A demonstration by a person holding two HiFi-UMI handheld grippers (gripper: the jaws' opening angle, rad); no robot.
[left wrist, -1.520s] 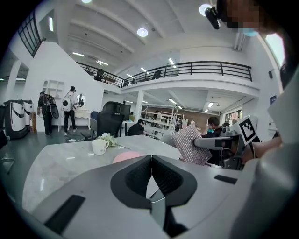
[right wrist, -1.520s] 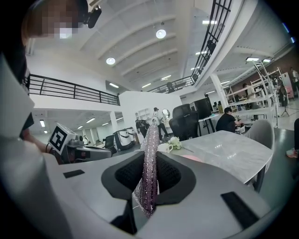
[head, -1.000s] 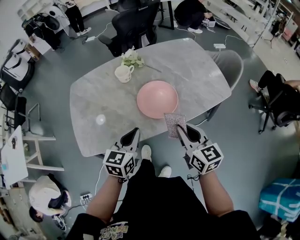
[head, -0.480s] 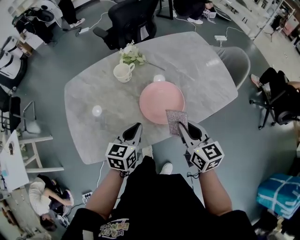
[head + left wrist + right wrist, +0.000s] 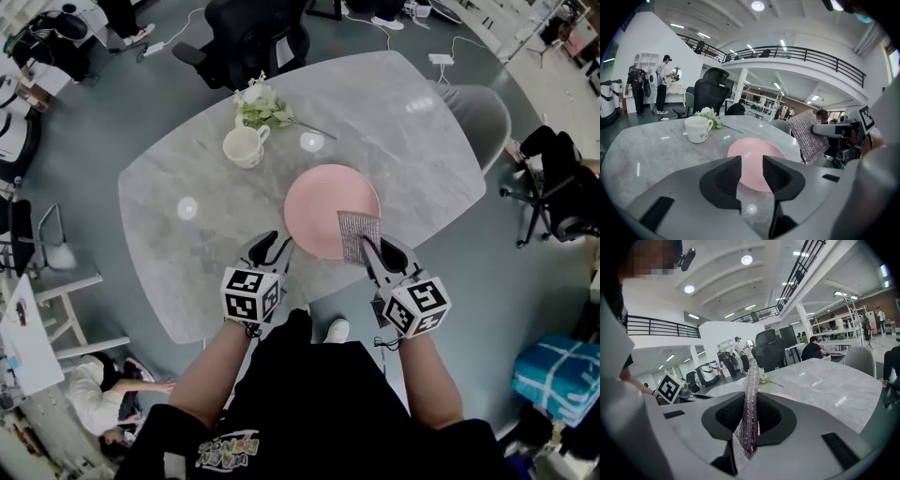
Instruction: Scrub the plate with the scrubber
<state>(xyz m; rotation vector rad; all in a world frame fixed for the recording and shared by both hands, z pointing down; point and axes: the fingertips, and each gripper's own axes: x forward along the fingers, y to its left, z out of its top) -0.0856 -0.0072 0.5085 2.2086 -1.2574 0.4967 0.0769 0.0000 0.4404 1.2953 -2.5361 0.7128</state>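
Note:
A pink plate (image 5: 331,208) lies on the grey marble table (image 5: 187,253), near its front edge. The scrubber (image 5: 358,232), a silvery mesh pad, stands upright over the plate's near right rim, with my right gripper (image 5: 367,251) shut on its lower part. In the right gripper view the scrubber (image 5: 751,404) is pinched edge-on between the pads. My left gripper (image 5: 274,246) hovers just left of the plate's near rim. Its jaws have just been opening and nothing lies between them. Through that gap in the left gripper view shows the plate (image 5: 752,154), with the scrubber (image 5: 813,140) at the right.
A white mug (image 5: 244,145) and a sprig of white flowers (image 5: 261,108) sit behind the plate to the left. A black office chair (image 5: 253,37) and a grey chair (image 5: 478,112) stand at the table's far side. People and bags are on the floor around.
Both grippers have moved forward from the table's near edge up to the plate, the right one carrying the scrubber. The left gripper's jaws have gone from shut to open.

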